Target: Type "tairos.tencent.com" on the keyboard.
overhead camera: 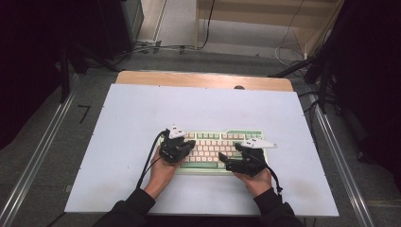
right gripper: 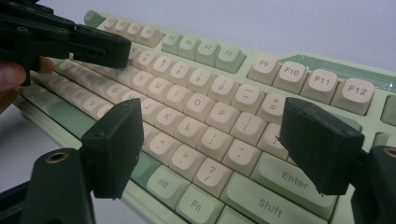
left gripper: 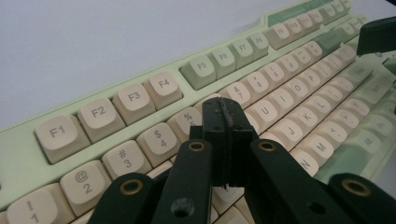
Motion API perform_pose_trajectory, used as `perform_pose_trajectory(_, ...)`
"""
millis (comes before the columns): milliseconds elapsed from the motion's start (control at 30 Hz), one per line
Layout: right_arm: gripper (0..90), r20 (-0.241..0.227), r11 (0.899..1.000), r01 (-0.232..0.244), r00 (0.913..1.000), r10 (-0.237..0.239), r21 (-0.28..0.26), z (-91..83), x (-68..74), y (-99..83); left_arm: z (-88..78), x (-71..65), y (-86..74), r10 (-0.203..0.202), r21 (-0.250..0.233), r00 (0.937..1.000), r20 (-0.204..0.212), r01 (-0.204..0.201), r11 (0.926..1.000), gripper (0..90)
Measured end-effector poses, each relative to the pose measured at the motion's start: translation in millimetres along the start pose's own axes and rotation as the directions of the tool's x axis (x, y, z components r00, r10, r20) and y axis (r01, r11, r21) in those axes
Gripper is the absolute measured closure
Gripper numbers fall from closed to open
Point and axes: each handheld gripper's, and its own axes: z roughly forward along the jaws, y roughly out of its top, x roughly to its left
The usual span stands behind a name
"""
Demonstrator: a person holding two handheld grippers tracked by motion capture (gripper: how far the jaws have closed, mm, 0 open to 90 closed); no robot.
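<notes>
Two grippers over keyboard [overhead camera: 222,142]: left gripper's [left gripper: 226,122] fingers together, right gripper's [right gripper: 205,140] apart.

Keyboard [overhead camera: 215,150] lying on the table [overhead camera: 142,123], toward its near edge. Left gripper [overhead camera: 182,146] sitting over the keyboard's left end, right gripper [overhead camera: 236,163] hovering over its right half, near front edge.

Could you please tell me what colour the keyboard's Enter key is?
Pale green, unlike the cream letter keys; the Enter key on the keyboard shows best in the right gripper view.
</notes>
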Motion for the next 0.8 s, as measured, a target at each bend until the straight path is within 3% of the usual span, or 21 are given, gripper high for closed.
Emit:
perform_pose_trajectory(533, 20.5, 0.005, 1.0, -0.003, 1.0, 0.003, -0.005, -0.6, -0.4, 0.1, 3.7, -1.4, 0.6, -0.011, 0.03, 0.9999, 0.005, 0.011, 0.9995, 90.0)
perform_pose_trajectory(633, 20.8, 0.008, 1.0, -0.002, 1.0, 0.002, -0.012, -1.9, -0.4, 0.3, -2.1, -1.0, 2.5, -0.023, -0.003, 0.9997, 0.005, 0.023, 0.9997, 89.6)
perform_pose_trajectory(733, 20.8, 0.009, 1.0, -0.005, 0.9999, 0.005, -0.016, -2.8, -0.7, 0.5, -12.7, 0.7, 6.4, -0.041, -0.054, 0.9991, 0.011, 0.041, 0.9977, 76.0)
perform_pose_trajectory(800, 20.8, 0.009, 1.0, -0.006, 0.9999, 0.006, -0.017, -2.7, -1.0, 0.4, -17.8, 2.5, 7.6, -0.049, -0.072, 0.9988, 0.002, 0.049, 0.9962, 60.3)
